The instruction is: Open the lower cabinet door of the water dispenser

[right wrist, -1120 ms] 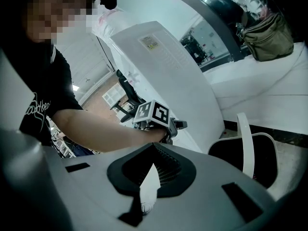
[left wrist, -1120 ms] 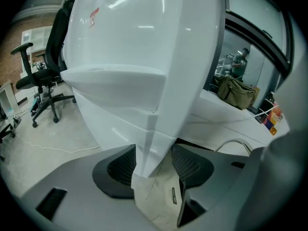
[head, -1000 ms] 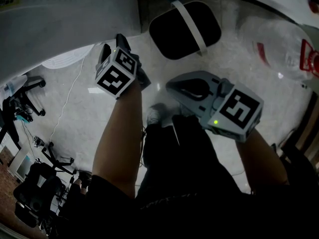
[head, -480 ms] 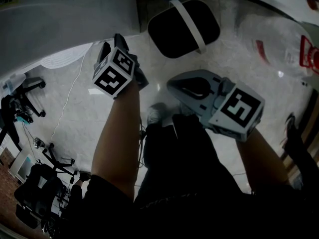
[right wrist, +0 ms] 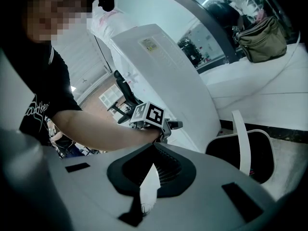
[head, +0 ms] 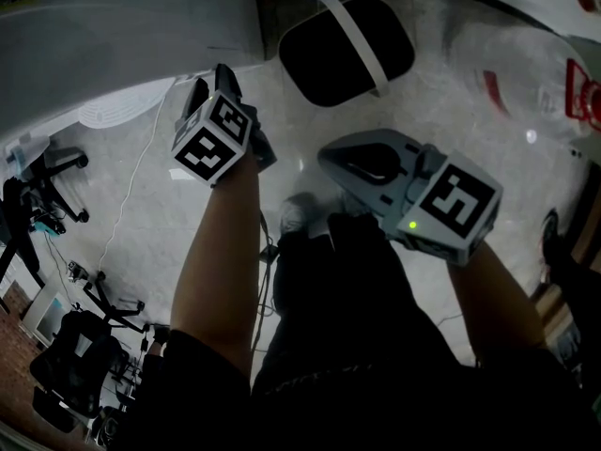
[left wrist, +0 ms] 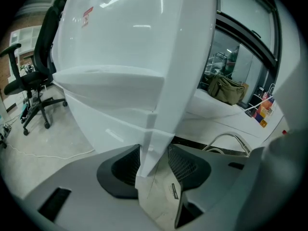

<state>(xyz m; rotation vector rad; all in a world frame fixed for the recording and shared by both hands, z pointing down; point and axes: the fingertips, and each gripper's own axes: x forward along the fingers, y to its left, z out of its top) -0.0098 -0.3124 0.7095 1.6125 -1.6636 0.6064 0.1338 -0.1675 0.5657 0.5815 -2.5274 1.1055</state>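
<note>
left gripper view has the left gripper [left wrist: 154, 153] with its jaws, just closing, pinched on the edge of the cabinet door [left wrist: 166, 95], low on the water dispenser [head: 122, 36]. this looks like the grasp step. next probably comes a steady outward pull along the door's swing. right gripper [right wrist: 153, 150] hangs aside, jaws together, empty.

The water dispenser [head: 122, 36] stands at the left, the bin [head: 343, 50] just beside it to the right. The door [left wrist: 154, 134] has its edge between the left gripper's [head: 208, 87] jaws; the right gripper [head: 362, 163] hangs right of it, before the bin
</note>
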